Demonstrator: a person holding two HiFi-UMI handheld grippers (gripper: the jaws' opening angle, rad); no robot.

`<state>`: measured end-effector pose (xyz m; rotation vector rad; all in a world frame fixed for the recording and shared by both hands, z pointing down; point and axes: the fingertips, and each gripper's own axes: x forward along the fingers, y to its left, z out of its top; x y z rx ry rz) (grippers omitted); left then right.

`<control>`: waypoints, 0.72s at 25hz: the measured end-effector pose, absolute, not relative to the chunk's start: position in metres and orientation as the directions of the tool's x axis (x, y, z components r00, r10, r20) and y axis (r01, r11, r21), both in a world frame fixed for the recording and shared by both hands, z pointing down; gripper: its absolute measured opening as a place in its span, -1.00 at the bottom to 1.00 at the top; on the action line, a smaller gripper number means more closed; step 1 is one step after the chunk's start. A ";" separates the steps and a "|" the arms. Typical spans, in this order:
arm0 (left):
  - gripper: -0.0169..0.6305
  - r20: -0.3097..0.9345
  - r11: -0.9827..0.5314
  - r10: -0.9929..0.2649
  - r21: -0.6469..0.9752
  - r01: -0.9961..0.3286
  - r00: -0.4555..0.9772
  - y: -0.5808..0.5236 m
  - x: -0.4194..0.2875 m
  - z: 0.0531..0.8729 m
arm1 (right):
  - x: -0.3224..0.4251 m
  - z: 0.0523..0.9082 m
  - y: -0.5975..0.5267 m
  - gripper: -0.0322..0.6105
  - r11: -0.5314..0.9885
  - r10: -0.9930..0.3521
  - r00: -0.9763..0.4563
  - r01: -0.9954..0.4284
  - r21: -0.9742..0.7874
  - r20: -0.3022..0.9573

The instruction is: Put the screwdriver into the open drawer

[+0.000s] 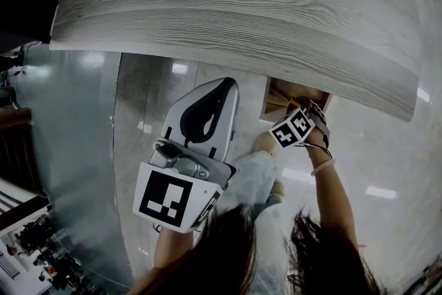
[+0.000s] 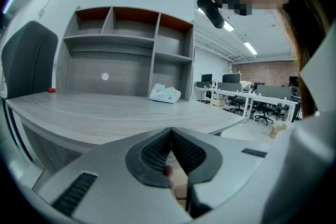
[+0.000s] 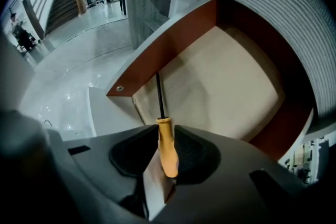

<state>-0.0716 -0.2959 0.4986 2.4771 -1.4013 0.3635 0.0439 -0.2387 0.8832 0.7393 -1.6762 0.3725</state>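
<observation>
My right gripper [image 3: 167,140] is shut on the orange handle of the screwdriver [image 3: 166,144], whose thin black shaft points forward over the open drawer [image 3: 220,81]. The drawer has a beige bottom and reddish-brown walls, and nothing else shows inside it. In the head view the right gripper [image 1: 298,122] hangs over the drawer [image 1: 277,94] just under the desk's edge. My left gripper [image 1: 206,115] is held to the left of it, jaws closed on nothing; in its own view the left gripper [image 2: 171,145] points over the desk.
A grey wood-grain desk [image 1: 235,3] spans the top of the head view, the drawer jutting from beneath it. A shelf unit [image 2: 131,50] and a white packet [image 2: 165,94] stand on the desk. Glossy floor [image 1: 387,162] lies around. The person's hair [image 1: 228,252] fills the bottom.
</observation>
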 end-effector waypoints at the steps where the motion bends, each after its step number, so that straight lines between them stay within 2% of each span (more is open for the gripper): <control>1: -0.90 0.347 -0.493 -0.795 0.111 -0.863 0.498 -0.295 -0.072 0.499 | 0.044 0.883 -0.238 -0.59 0.746 -0.267 -0.091 -0.650 0.146 0.959; 18: -0.90 0.347 -0.493 -0.793 0.117 -0.862 0.501 -0.277 -0.066 0.494 | 0.052 0.857 -0.231 -0.56 0.710 -0.316 -0.126 -0.689 0.146 0.941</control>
